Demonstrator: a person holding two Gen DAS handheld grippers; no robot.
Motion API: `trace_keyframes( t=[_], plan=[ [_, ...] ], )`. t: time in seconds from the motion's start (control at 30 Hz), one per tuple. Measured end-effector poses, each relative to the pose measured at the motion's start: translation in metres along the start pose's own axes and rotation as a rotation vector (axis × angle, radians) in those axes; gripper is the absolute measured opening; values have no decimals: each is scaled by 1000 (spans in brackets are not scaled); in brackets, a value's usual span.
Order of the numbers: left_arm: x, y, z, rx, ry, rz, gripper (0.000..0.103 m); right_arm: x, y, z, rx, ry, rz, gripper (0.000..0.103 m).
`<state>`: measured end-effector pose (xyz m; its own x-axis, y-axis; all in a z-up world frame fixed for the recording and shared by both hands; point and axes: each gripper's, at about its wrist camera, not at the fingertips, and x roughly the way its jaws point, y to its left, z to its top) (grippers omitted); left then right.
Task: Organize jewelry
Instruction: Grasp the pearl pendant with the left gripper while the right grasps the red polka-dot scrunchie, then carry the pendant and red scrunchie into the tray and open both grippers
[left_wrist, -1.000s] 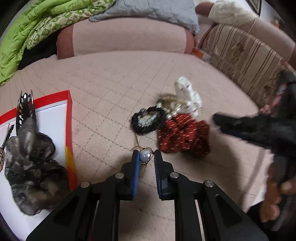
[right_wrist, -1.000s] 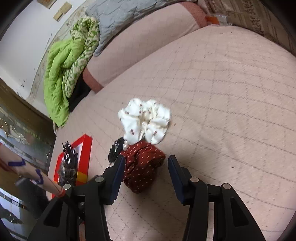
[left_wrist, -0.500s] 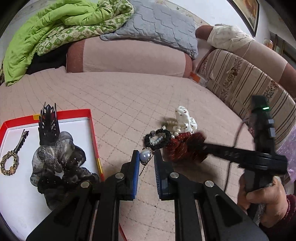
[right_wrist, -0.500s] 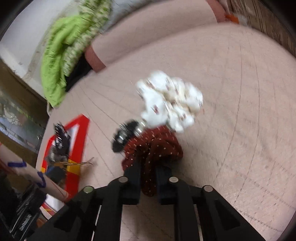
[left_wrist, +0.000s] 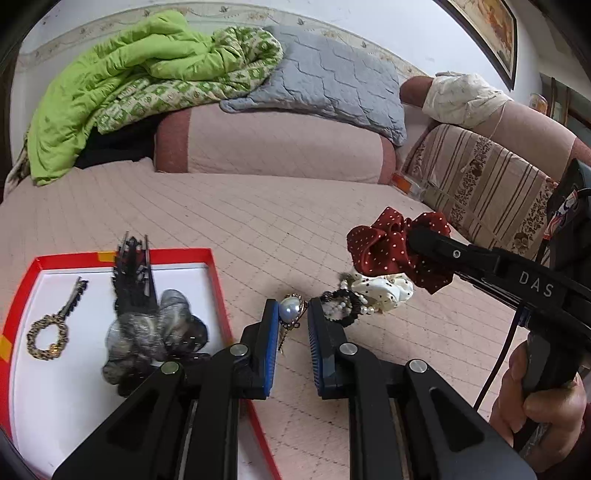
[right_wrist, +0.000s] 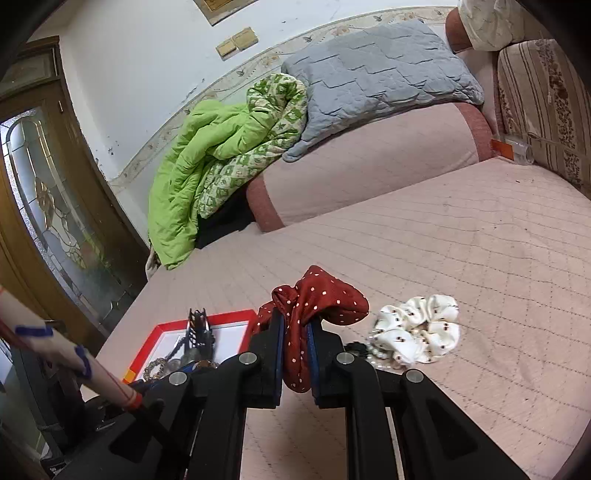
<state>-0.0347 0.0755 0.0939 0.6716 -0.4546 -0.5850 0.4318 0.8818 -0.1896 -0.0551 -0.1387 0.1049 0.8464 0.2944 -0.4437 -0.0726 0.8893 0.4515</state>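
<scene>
Left wrist view: the left tool (left_wrist: 291, 319) pinches a round, glossy pearl brooch (left_wrist: 291, 309) with a dark beaded metal rim between its ribbed blue pads, held above the quilted pink bed (left_wrist: 295, 214). To its left lies a shallow red-edged tray (left_wrist: 216, 273) with a white floor, holding a gauzy grey-black scrunchie (left_wrist: 155, 332), a spiky black hair claw (left_wrist: 133, 262) and a gold ring-shaped clip (left_wrist: 48, 336). On the right, the right tool (left_wrist: 417, 240) reaches in level from the frame edge, gripped by a hand (left_wrist: 539, 413) at its handle; white letters "DAS" run along its black arm. It clamps a soft, ruffled dark-red scrunchie (left_wrist: 384, 247) with white dots, lifted clear of the bed. Beneath it lie a cream dotted scrunchie (left_wrist: 388, 290) and a black-and-pearl bead bracelet (left_wrist: 343, 308).

Right wrist view: the right tool's (right_wrist: 295, 328) pads press together on the red scrunchie (right_wrist: 317, 295), whose folds bulge above and hang below them. The cream scrunchie (right_wrist: 421, 332) rests on the bed (right_wrist: 461, 240) just right; the tray (right_wrist: 236, 315) sits to the left.
</scene>
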Motion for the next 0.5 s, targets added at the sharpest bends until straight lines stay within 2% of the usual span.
trace_keyframes(
  t=[0.5],
  plan=[
    [-54,31,-7,-19,-99,102,15,-6,45,-24,-63,-7,31,12]
  ],
)
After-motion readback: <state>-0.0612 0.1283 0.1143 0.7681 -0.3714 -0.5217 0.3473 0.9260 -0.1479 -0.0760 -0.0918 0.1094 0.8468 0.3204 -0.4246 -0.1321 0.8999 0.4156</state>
